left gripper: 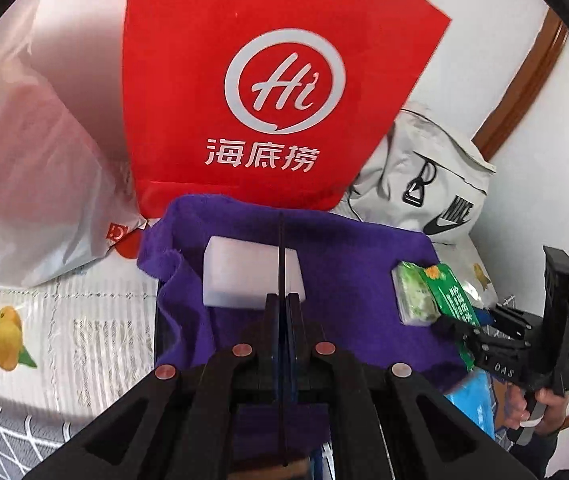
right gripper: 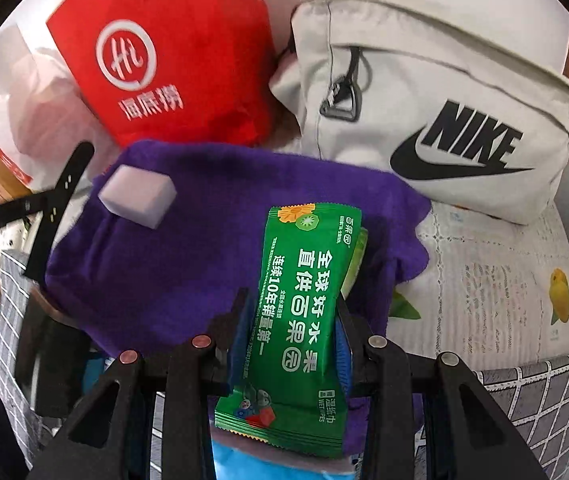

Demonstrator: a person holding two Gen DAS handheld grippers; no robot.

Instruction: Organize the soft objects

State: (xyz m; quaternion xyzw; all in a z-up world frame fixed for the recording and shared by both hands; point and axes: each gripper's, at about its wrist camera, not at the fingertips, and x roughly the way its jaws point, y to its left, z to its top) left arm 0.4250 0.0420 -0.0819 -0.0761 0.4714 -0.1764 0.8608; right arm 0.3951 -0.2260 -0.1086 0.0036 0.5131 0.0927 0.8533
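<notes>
On the lemon-print bedspread point(left gripper: 84, 320) lies a purple towel point(left gripper: 364, 256).

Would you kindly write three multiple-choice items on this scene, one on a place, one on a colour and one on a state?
1. Where does the white foam block lie?
A. on the purple towel
B. inside the red bag
C. on the grey Nike bag

2. What colour is the wet-wipes packet?
A. blue
B. green
C. yellow

3. How do the right tongs stand?
A. wide open, nothing between them
B. shut on the packet
C. shut on the towel

Answers:
1 A, the block rests on the towel's cloth.
2 B, the wrapper is green with white print.
3 B, both pads press the packet's sides.
</notes>
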